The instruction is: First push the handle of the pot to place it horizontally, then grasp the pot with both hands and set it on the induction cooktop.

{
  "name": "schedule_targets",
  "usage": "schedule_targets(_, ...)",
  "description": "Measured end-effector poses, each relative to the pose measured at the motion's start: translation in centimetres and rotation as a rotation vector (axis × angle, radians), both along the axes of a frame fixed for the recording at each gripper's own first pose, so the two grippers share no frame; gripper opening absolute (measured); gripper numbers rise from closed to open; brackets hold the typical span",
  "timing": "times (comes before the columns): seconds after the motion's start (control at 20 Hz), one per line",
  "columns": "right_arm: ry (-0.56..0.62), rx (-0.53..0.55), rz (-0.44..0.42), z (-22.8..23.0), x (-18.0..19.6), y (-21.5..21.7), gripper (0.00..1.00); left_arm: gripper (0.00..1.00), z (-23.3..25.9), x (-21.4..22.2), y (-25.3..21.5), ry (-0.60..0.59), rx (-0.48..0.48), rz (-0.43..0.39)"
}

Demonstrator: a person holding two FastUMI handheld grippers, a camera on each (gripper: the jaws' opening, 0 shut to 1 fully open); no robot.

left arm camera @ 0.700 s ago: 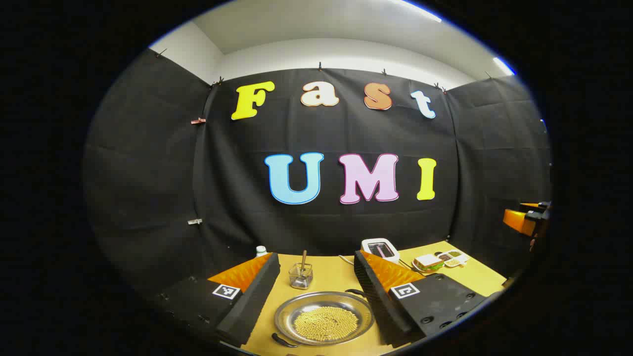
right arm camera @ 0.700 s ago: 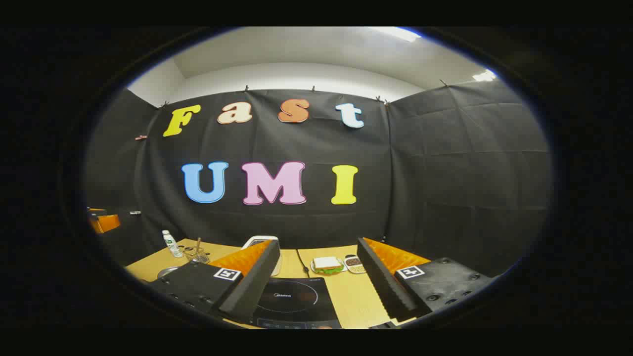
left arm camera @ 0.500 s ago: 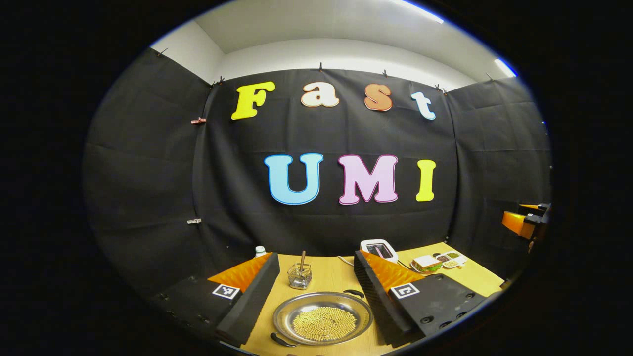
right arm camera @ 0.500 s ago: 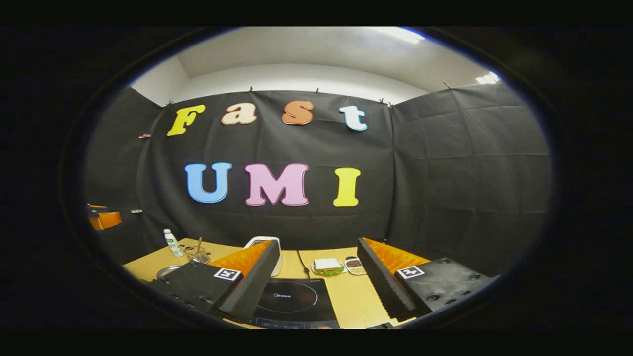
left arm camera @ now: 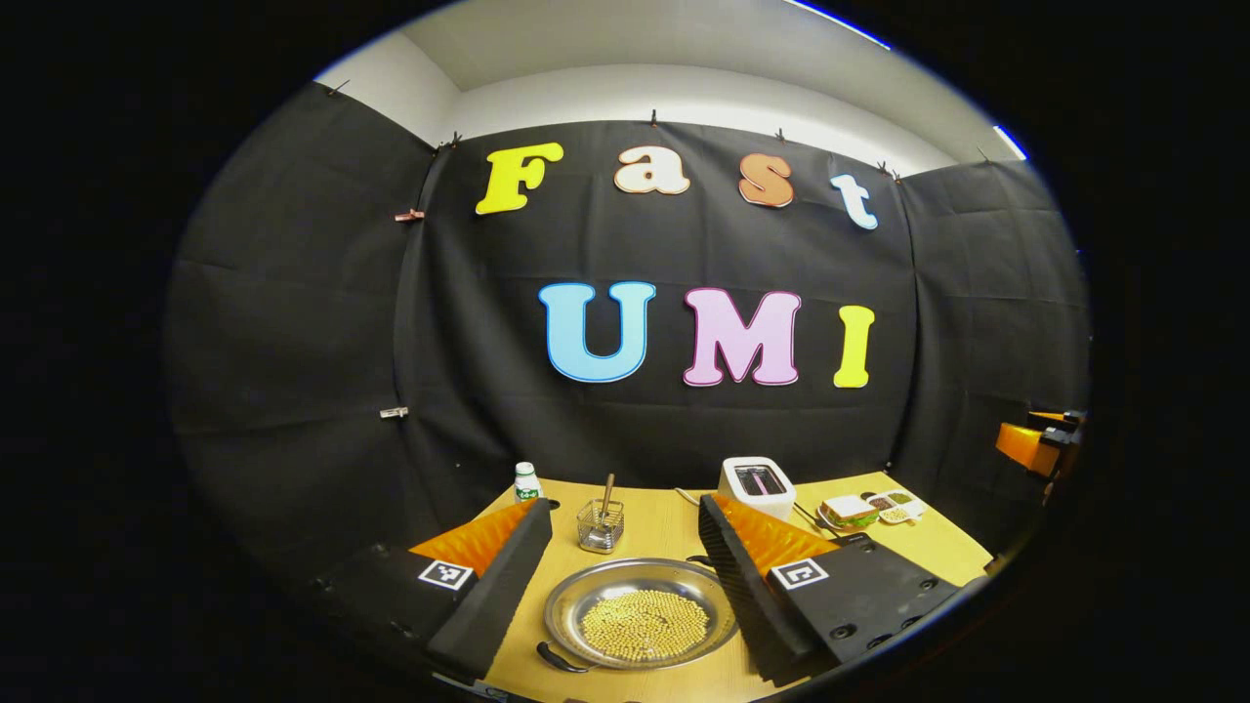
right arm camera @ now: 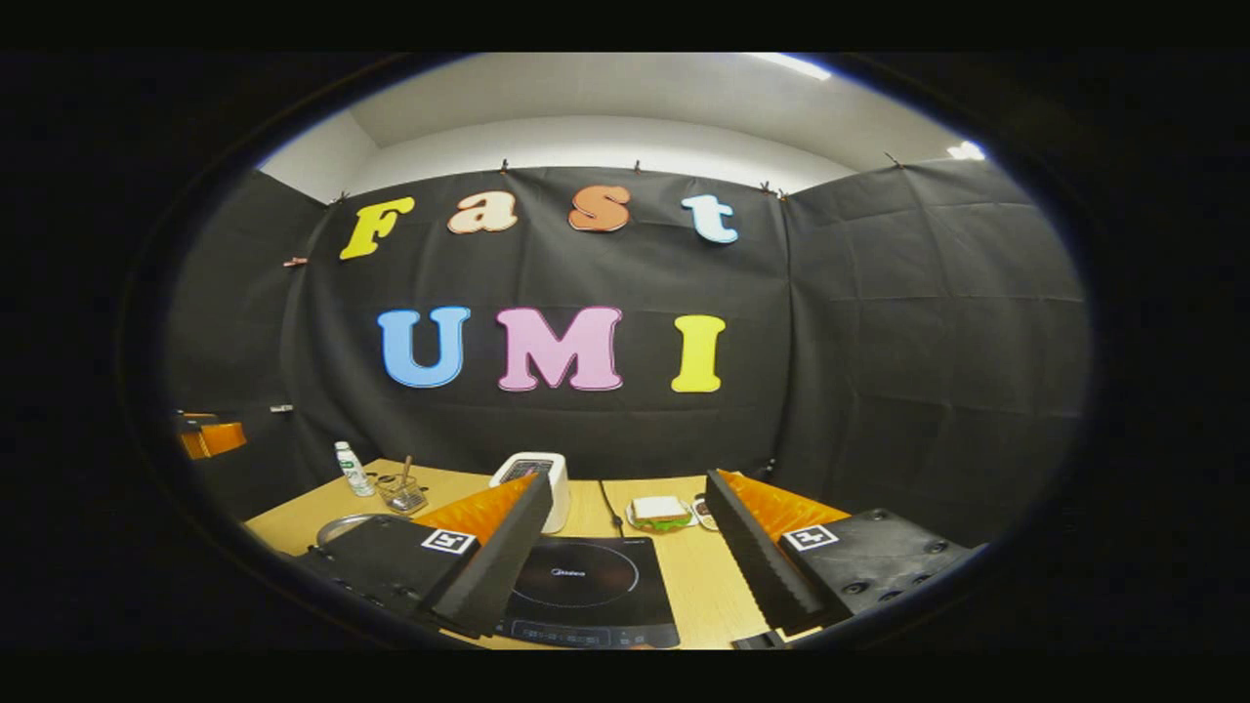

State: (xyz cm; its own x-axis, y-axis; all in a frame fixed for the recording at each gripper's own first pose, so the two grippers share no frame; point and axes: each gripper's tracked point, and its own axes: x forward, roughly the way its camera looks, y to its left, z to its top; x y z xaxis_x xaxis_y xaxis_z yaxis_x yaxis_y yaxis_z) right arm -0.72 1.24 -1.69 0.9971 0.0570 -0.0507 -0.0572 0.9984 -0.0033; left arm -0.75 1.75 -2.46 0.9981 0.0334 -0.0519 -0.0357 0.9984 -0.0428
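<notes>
The left gripper point(left arm camera: 625, 586) is hanging released above the worktop point(left arm camera: 674, 527), its fingers spread either side of the pot point(left arm camera: 640, 615), a shallow metal pan of yellow beads sitting untouched. One dark handle point(left arm camera: 562, 661) is lying at the near left rim, another at the far right, so the opening push seems not yet begun; the next move calls for lowering a finger beside a handle. Further right, the right gripper point(right arm camera: 625, 576) is waiting released over the induction cooktop point(right arm camera: 586, 591). A wire basket point(left arm camera: 600, 525), toaster point(left arm camera: 757, 485) and sandwich point(right arm camera: 658, 512) are standing behind, against black cloth walls.
</notes>
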Motion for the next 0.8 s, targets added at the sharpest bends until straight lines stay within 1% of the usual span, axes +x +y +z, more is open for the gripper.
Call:
schedule_targets(0.2,0.001,0.007,0.003,-0.2,0.0,0.0,0.98,0.95,-0.2,-0.2,-0.2,0.001,0.003,-0.004)
schedule_targets(0.45,0.006,0.015,0.003,-0.4,-0.2,-0.2,0.98,0.95,-1.2,-0.3,-0.8,0.031,0.013,-0.021)
schedule_targets(0.8,0.020,0.011,-0.005,-1.0,-0.4,-0.8,0.98,0.95,-3.3,0.1,-0.3,0.100,-0.069,-0.021)
